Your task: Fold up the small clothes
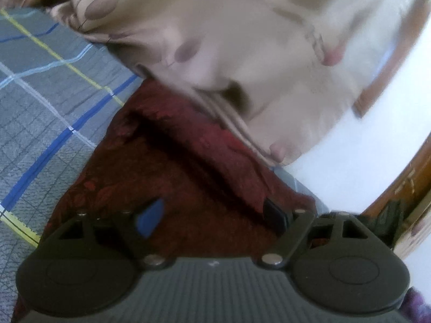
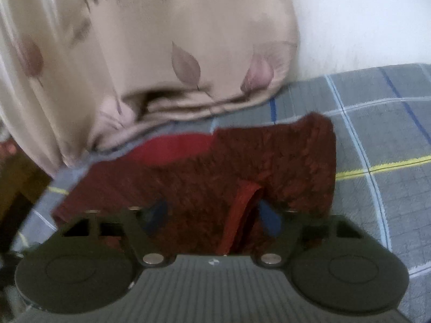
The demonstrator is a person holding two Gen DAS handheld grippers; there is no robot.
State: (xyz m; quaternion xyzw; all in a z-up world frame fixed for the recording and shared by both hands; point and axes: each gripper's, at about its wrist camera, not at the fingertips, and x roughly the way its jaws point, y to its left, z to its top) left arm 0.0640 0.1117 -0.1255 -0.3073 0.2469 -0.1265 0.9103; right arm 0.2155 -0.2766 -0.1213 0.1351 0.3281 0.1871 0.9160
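Bedroom: plaid bedsheet, leaf-print curtain.

1. Bed cover, grey, quilted, checked with blue, white and yellow lines; the carrying surface in both views.
2. Dark red patterned garment, lying directly on the cover, part folded over itself, a plain red inner face showing.
3. Beige leaf-print cloth, bunched at the cover's far edge, just beyond the garment.

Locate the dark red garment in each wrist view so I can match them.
Left wrist: dark red garment fills the lower centre, ahead of the gripper.
Right wrist: it lies centre frame, a brighter red folded edge near the fingers.
Shared landmark: beige leaf-print curtain behind it.
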